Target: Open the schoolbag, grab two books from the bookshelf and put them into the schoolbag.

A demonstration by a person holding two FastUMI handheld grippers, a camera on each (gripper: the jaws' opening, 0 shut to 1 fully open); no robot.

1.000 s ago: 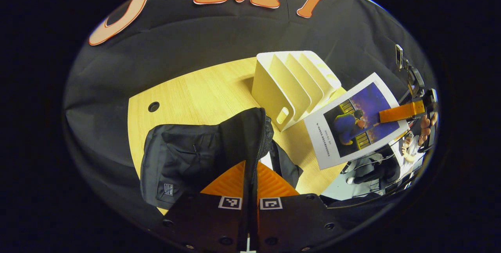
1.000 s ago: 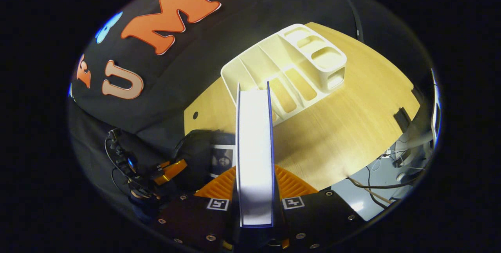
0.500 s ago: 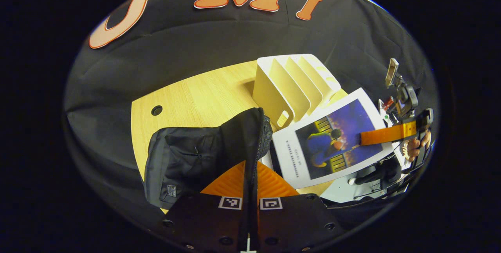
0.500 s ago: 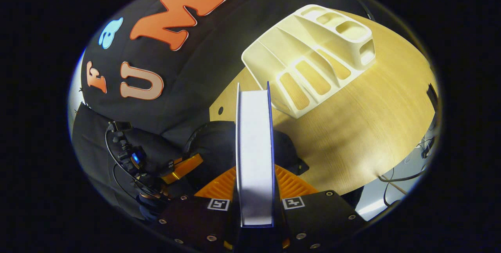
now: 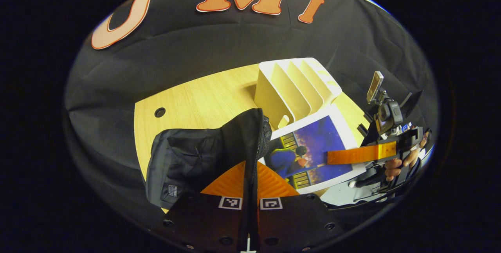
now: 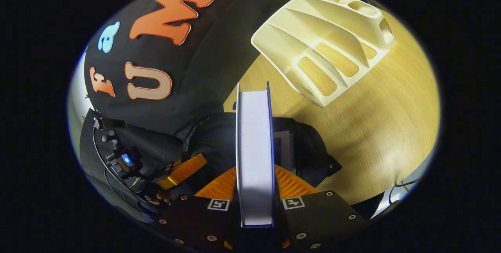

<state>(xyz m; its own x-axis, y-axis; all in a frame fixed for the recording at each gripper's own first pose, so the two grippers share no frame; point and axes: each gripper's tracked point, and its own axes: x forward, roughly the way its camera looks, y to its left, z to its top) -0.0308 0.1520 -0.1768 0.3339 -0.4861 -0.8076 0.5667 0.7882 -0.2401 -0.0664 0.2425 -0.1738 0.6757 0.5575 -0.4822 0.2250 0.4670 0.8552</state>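
The schoolbag [image 5: 195,159] sits at the near-left part of the wooden table [image 5: 203,96], its zippered edge pulled up and clamped between the fingers of the left gripper [image 5: 250,190]. Behind it the tabletop lies bare out to the edge along the booth's wall. The white bookshelf [image 5: 293,86] stands upright further back and to the right, well apart from the bag's raised flap.

From the left gripper view, the book [image 5: 313,151] hangs with its illustrated cover facing out, its lower corner just beside the bag's opening, the right gripper [image 5: 352,155] pinching it and a hand [image 5: 399,163] gripping the handle.

The right gripper view gives the book [image 6: 254,155] edge-on, its pages squeezed between the right gripper [image 6: 254,190], directly above the schoolbag [image 6: 301,147]. Here the bookshelf [image 6: 325,37] reveals its slots from above, and the left gripper [image 6: 182,168] holds the bag's far side.
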